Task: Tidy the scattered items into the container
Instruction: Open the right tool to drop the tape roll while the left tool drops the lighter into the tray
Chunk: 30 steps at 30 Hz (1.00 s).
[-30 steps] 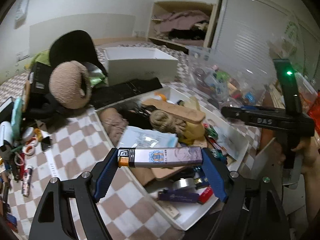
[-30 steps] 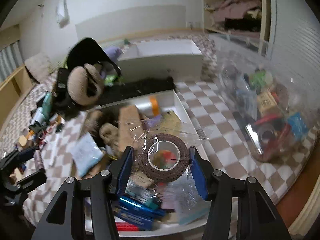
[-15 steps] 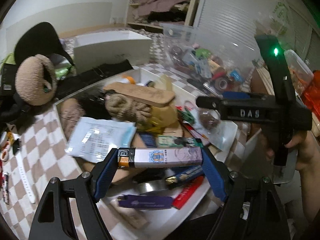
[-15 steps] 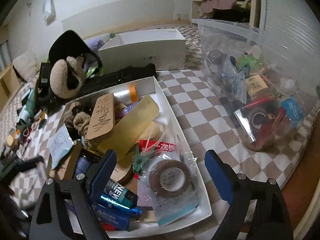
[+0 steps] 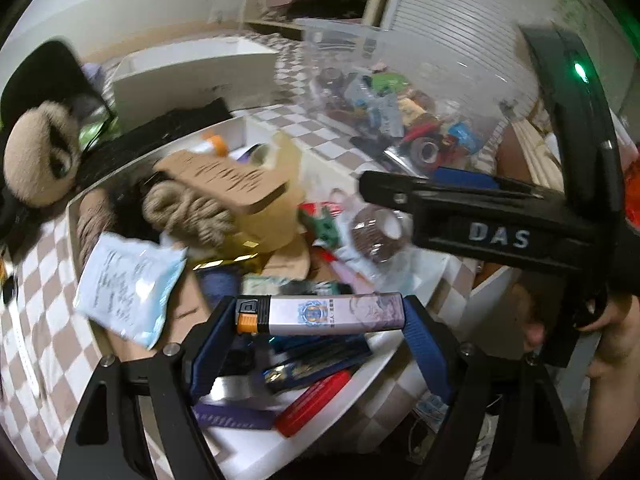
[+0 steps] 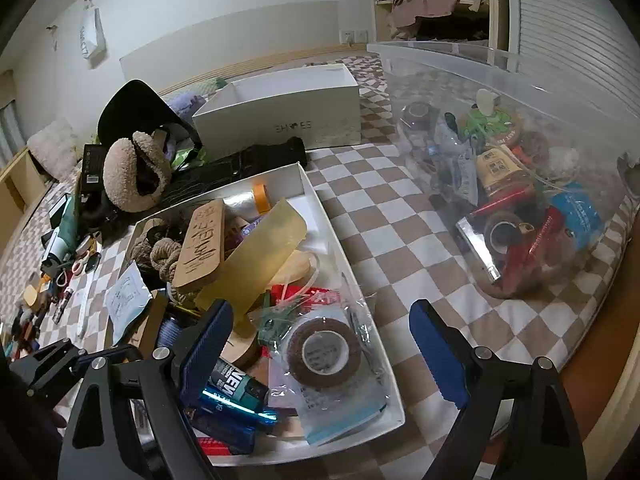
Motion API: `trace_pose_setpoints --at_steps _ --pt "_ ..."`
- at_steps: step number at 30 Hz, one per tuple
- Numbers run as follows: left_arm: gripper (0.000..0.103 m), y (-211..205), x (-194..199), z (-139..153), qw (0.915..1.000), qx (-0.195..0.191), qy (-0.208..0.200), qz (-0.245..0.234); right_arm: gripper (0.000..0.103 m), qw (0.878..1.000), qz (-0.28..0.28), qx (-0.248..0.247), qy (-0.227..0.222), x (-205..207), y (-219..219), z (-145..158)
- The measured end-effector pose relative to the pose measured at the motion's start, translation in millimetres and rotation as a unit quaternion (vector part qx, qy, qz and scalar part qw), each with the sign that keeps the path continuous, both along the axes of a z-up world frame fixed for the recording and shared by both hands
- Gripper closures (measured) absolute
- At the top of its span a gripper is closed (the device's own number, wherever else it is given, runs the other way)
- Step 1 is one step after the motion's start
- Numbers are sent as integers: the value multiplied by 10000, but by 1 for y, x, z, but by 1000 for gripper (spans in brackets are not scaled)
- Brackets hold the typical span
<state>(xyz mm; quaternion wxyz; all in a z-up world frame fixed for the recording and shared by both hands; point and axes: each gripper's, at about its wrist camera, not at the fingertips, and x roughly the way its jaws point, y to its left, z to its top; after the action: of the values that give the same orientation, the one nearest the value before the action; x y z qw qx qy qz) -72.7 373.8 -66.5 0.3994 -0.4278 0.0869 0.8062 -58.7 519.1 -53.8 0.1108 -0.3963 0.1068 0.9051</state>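
— so, where's everything?
— white tray [image 6: 352,280] on the checkered cloth [image 6: 400,232], crammed full. bagged tape roll [image 6: 325,353] lies in its near corner.
— jaws?
— right gripper [image 6: 320,350] just opened, empty above the roll. left gripper [image 5: 320,316] clamps a lighter [image 5: 320,314] over the tray.

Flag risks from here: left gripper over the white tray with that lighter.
1. The silver lighter with the orange button is pinched end to end by the left gripper; it could pivot and slip out.
2. The shallow white tray is heaped; a drop may bounce off.
3. The right gripper, open, hangs close over it: collision risk.
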Motion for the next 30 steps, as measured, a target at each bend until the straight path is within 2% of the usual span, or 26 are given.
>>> trace_pose_setpoints --at_steps 4,9,12,14,16,17,30 --pt "22 16 2 -6 9994 -184 87 -265 13 9999 -10 -140 13 0 4 0" --pt "22 20 -11 -18 9990 -355 -231 -147 13 9999 41 -158 36 -1 2 2" --pt "21 15 -16 -20 9987 -308 -393 -41 13 9998 68 -157 36 -2 0 1" --pt "17 12 -15 -18 9989 -228 -411 -24 13 9999 83 -140 24 -3 -1 1" --pt "7 10 -11 -13 9995 -184 -274 -31 13 9999 67 -105 -6 -3 -2 -1" --pt "6 9 -10 -11 9996 -168 -234 -18 13 9999 60 -106 -18 -3 -2 -1" --pt "6 -11 -9 5 9998 94 -146 127 13 10000 80 -49 35 0 -11 11"
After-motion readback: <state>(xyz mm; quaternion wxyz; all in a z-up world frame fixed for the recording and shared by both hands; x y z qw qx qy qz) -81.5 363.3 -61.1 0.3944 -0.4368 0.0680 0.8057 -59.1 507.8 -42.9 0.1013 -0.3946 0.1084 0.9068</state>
